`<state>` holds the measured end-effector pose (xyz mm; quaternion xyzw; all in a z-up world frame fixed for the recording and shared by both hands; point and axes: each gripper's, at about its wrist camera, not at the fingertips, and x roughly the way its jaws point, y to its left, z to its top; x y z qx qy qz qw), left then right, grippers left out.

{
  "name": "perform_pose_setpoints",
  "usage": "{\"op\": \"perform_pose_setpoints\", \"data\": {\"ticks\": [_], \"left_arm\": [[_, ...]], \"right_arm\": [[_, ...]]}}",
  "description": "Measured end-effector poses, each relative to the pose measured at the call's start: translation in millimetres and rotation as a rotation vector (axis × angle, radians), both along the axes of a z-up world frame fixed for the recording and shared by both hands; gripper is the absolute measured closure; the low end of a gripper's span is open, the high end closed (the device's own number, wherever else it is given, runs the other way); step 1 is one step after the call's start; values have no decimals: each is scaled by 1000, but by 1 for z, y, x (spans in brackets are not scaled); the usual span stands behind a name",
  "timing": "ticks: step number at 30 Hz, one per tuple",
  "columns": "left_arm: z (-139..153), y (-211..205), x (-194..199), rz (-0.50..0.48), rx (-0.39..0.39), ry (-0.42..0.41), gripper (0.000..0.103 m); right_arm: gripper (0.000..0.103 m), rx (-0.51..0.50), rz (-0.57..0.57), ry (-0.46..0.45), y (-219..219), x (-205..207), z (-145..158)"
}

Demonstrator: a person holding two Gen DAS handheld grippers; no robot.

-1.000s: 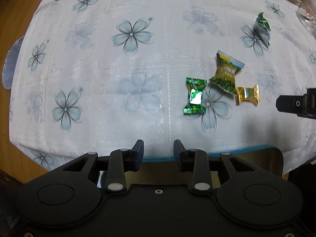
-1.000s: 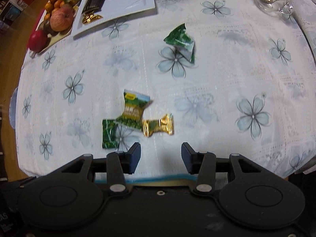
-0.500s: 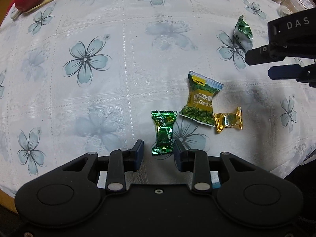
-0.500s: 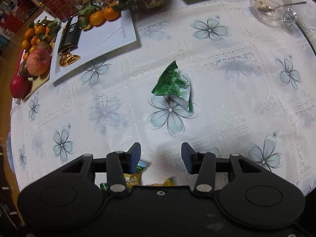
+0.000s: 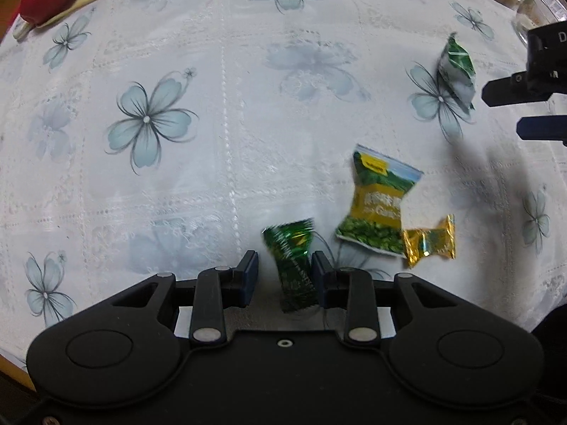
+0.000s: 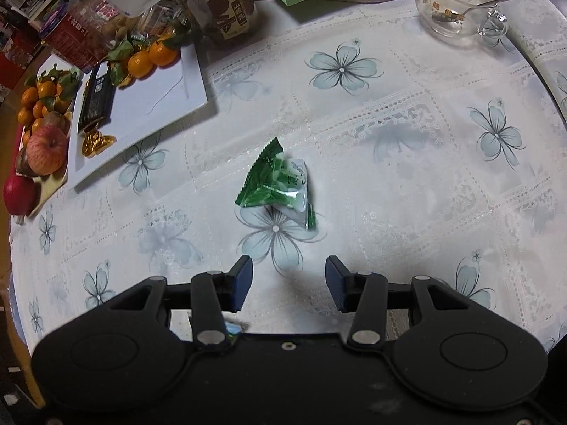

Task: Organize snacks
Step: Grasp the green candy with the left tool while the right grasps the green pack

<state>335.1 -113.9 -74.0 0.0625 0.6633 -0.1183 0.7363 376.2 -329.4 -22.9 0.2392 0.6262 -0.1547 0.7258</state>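
Wide bare tablecloth lies left of the dark green candy (image 5: 293, 265), an easy way in across the table (image 5: 177, 184). To its right the yellow-green packet (image 5: 377, 209) and gold candy (image 5: 428, 242) touch and crowd that side. Around the green-white pouch (image 6: 280, 186) the cloth is free; the white plate (image 6: 156, 106) blocks the far left.

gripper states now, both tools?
Left tool: open, straddling the dark green foil-wrapped candy; pads not clamped on it.
Right tool: open, empty, short of the green-and-white triangular snack packet.
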Motion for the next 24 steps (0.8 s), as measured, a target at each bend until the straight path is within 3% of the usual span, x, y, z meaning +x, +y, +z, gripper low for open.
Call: {"op": "perform_pose_setpoints", "data": {"ticks": [6, 11, 17, 20, 24], "left_arm": [[6, 19, 34, 96, 62, -47, 69], [4, 49, 46, 188, 30, -26, 69], [4, 60, 46, 230, -8, 26, 69], [8, 62, 43, 232, -25, 33, 69], [17, 63, 38, 230, -40, 25, 69]], "right_arm": [[55, -6, -97, -62, -14, 19, -3], [54, 48, -182, -101, -27, 29, -16], [54, 100, -302, -56, -44, 33, -51], [53, 143, -268, -52, -35, 37, -59], [54, 131, -94, -27, -4, 45, -59]]}}
